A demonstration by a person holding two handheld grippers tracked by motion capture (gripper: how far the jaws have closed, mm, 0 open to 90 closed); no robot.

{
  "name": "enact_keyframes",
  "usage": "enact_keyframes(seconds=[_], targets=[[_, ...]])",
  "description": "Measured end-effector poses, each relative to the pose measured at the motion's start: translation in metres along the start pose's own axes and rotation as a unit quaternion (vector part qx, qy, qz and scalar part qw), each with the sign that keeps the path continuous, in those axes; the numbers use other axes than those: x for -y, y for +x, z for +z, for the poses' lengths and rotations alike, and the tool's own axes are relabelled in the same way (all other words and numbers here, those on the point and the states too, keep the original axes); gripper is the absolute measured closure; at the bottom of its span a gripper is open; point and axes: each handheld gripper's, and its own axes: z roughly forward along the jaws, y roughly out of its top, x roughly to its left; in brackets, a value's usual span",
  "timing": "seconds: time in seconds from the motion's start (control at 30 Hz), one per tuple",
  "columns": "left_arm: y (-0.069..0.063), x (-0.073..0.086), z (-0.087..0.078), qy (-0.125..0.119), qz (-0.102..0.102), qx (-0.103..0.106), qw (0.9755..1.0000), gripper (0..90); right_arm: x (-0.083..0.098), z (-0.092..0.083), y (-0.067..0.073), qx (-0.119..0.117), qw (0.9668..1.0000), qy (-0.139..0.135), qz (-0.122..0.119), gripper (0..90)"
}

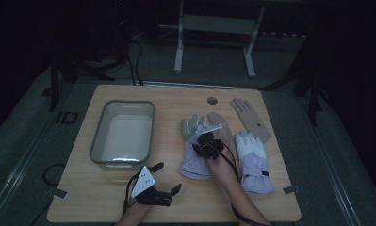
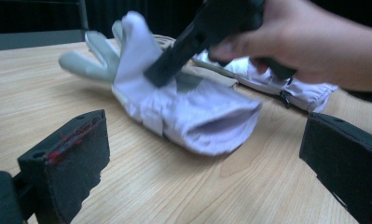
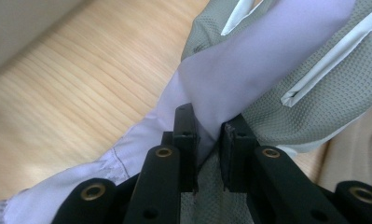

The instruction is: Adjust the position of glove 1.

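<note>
A lavender glove (image 1: 195, 162) with grey fingers lies palm-up in the middle of the wooden table (image 1: 105, 197). My right gripper (image 1: 202, 141) points down onto it, shut on a pinched fold of its lavender fabric (image 3: 249, 60); the right gripper view has the jaws (image 3: 209, 135) nearly together with the cloth between them. My left gripper (image 1: 169, 178) stands open near the table's front edge, short of the glove's cuff (image 2: 188, 112), with nothing between its jaws (image 2: 207, 172). In the left gripper view the right gripper (image 2: 158, 74) presses on the glove.
A grey plastic bin (image 1: 97, 141) sits at the left of the table. A second lavender glove (image 1: 254, 165) lies to the right, a beige glove (image 1: 249, 117) behind it, and another beige one (image 1: 221, 125) partly under the held glove. A round hole (image 1: 212, 100) marks the table's far edge.
</note>
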Motion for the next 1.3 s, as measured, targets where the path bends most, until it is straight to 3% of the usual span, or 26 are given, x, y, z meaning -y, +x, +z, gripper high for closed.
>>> enact_keyframes(seconds=[0.1,0.27,0.43,0.53,0.77,1.3], targets=[[0.0,0.0,0.0,0.001,0.003,0.0,1.0,1.9,0.005,0.012,-0.003,-0.01,0.9999,0.003,0.003,76.2],[0.0,0.0,0.0,0.0,0.003,0.0,1.0,1.9,0.007,0.016,-0.003,-0.014,0.9999,-0.003,0.002,68.2],[0.0,0.0,0.0,0.001,0.004,0.0,1.0,1.9,0.01,0.018,-0.005,-0.022,0.9997,-0.01,0.008,50.7],[0.0,0.0,0.0,0.001,0.003,0.0,1.0,1.9,0.009,0.015,-0.006,-0.027,0.9996,-0.007,0.005,47.0],[0.0,0.0,0.0,0.001,0.003,0.001,1.0,1.9,0.002,-0.002,-0.01,-0.038,0.999,-0.023,0.001,41.6],[0.0,0.0,0.0,-0.001,0.0,0.001,1.0,1.9,-0.006,-0.062,-0.043,-0.004,0.9976,-0.066,0.023,38.4]])
